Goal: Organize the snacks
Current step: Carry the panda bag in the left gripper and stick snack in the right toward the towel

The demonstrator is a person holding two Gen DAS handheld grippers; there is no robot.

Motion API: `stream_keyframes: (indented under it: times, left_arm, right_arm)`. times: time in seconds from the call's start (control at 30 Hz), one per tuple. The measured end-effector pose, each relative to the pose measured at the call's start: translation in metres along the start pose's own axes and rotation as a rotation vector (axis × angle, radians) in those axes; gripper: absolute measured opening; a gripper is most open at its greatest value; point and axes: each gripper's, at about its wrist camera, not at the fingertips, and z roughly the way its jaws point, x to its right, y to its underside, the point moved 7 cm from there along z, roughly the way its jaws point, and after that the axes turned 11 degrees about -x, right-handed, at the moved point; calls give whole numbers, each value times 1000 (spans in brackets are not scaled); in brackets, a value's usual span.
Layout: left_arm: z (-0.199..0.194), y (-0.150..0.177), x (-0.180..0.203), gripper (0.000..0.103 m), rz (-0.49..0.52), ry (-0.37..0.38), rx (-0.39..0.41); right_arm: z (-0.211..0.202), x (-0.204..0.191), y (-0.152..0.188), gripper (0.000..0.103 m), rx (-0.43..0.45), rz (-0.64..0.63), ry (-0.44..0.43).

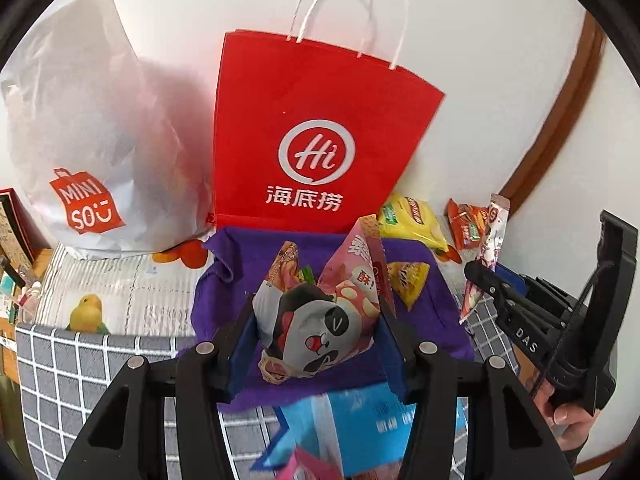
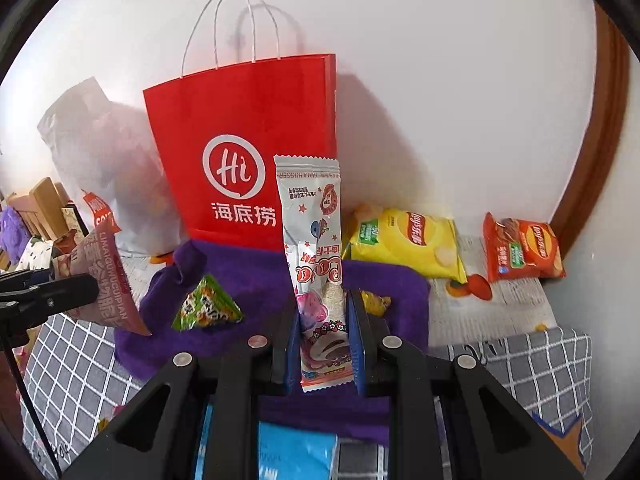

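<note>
Snacks are mid-sort, we judge: our left hand-held gripper [image 1: 320, 320] clamps a pink panda-print packet [image 1: 320, 320], and our right hand-held gripper [image 2: 326, 344] is nearly closed on a long white wafer packet [image 2: 316, 264], both raised in front of the red paper bag [image 2: 248, 120]. Below the bag, two small triangular packets, green [image 2: 206, 306] and yellow [image 1: 408, 282], lie on a purple cloth [image 2: 256, 280]; two chip bags, yellow [image 2: 408, 240] and orange [image 2: 520, 252], wait right of it.
</note>
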Motion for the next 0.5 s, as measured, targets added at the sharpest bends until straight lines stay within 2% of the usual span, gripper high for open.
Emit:
stream_keyframes:
  times: [0.23, 0.4, 0.5]
  left_arm:
    - [36, -12, -9, 52, -13, -3, -32]
    - [61, -11, -21, 52, -42, 9, -68]
    - [74, -8, -28, 52, -49, -11, -103]
  right_arm:
    - [30, -1, -5, 22, -40, -22, 10]
    - [44, 2, -1, 22, -76, -43, 15]
    - [54, 4, 3, 22, -106, -55, 18]
